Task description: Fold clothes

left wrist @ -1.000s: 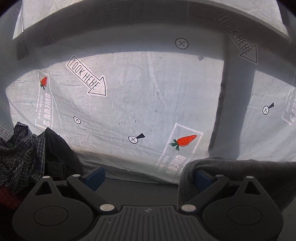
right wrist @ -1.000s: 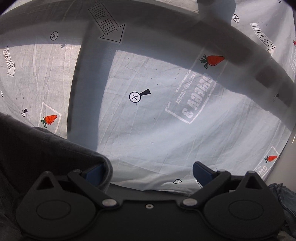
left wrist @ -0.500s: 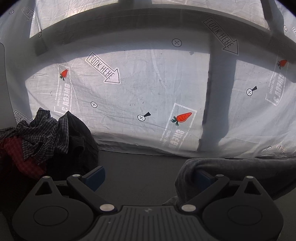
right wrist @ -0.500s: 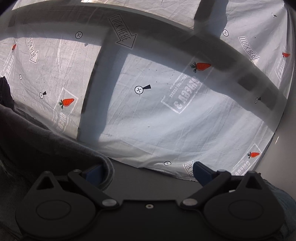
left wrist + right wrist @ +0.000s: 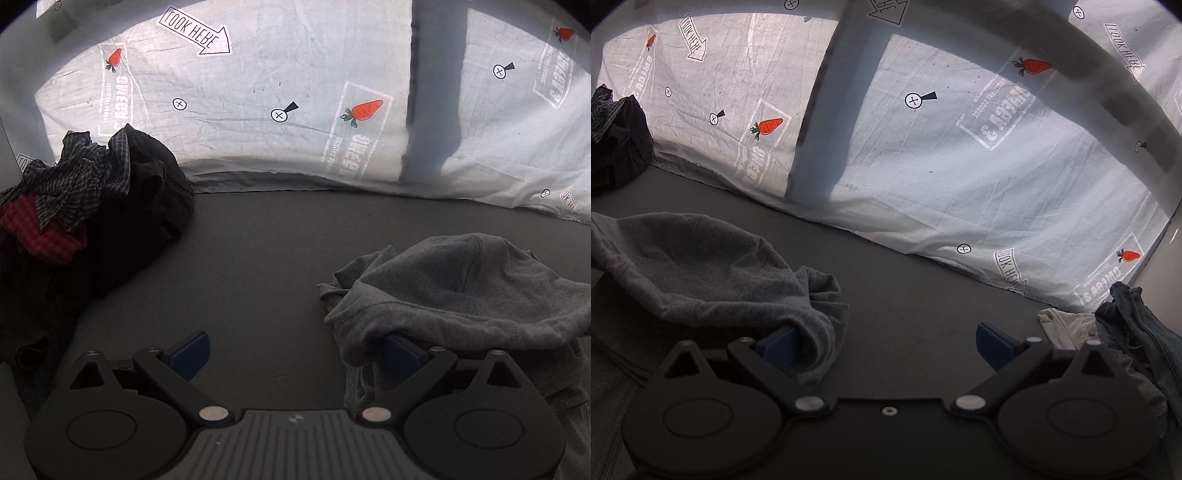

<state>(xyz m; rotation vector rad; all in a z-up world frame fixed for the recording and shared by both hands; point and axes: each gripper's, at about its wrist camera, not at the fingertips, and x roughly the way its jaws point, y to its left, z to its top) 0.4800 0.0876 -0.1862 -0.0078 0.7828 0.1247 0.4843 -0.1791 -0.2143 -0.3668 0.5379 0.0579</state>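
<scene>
Your left gripper & right gripper both spread wide, nothing pinched. Grey T-shirt lies bunched on the dark table btwn them, draped over each gripper's inner finger, hiding those pads. Dark clothes pile far left, partly cut off; jeans at right edge.
</scene>
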